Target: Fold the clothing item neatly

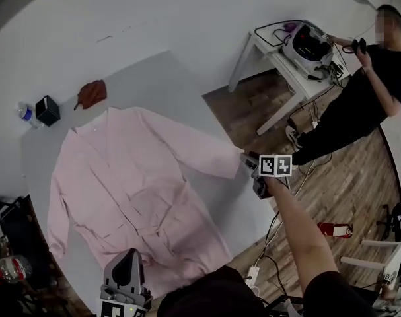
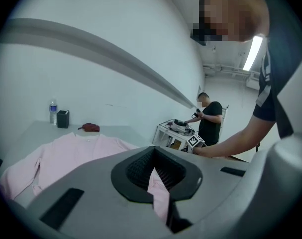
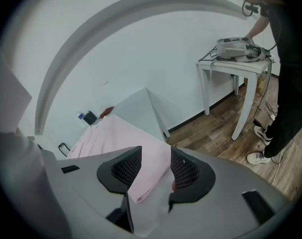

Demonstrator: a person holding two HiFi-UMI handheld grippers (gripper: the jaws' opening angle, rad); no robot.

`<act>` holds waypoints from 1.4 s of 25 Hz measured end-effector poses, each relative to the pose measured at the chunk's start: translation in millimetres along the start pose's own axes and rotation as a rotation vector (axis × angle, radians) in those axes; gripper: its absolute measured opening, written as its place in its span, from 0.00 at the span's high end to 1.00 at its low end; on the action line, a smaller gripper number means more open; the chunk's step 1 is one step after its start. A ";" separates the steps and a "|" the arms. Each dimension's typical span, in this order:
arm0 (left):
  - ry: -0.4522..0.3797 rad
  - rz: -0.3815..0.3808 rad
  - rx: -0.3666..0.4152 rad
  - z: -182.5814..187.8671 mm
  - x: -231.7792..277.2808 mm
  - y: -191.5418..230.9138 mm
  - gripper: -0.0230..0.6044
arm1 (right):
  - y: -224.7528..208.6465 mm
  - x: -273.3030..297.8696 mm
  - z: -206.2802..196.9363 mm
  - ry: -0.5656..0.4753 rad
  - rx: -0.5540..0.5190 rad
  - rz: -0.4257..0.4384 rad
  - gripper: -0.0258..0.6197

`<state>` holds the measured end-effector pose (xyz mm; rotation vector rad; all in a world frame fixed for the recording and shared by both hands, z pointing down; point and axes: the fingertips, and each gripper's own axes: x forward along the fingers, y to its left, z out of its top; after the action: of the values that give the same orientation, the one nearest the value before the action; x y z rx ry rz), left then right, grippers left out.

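Observation:
A pink long-sleeved garment (image 1: pixel 134 190) lies spread flat on the grey table (image 1: pixel 167 78), collar toward the far end. My left gripper (image 1: pixel 127 256) is at the near hem and is shut on a fold of the pink fabric (image 2: pixel 158 193), which shows between the jaws in the left gripper view. My right gripper (image 1: pixel 245 160) is at the end of the right sleeve, by the table's right edge. In the right gripper view its jaws stand apart around the sleeve cuff (image 3: pixel 143 183), and the pads do not press on it.
A black box (image 1: pixel 47 110), a water bottle (image 1: pixel 26 113) and a dark red cloth (image 1: pixel 91 94) sit at the table's far end. Right of the table is wooden floor, a white side table (image 1: pixel 279 65) with a device, and a person in black (image 1: pixel 365 91). Cables lie on the floor.

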<state>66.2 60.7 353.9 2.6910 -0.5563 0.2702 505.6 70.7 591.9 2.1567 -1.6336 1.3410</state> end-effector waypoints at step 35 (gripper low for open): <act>0.109 -0.242 0.091 -20.6 207.2 -83.8 0.96 | 51.3 1.4 14.2 -0.062 -0.030 0.101 0.91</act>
<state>285.9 69.3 399.1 2.7755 -0.1873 0.3789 471.4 40.7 564.2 2.1463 -1.7966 1.2784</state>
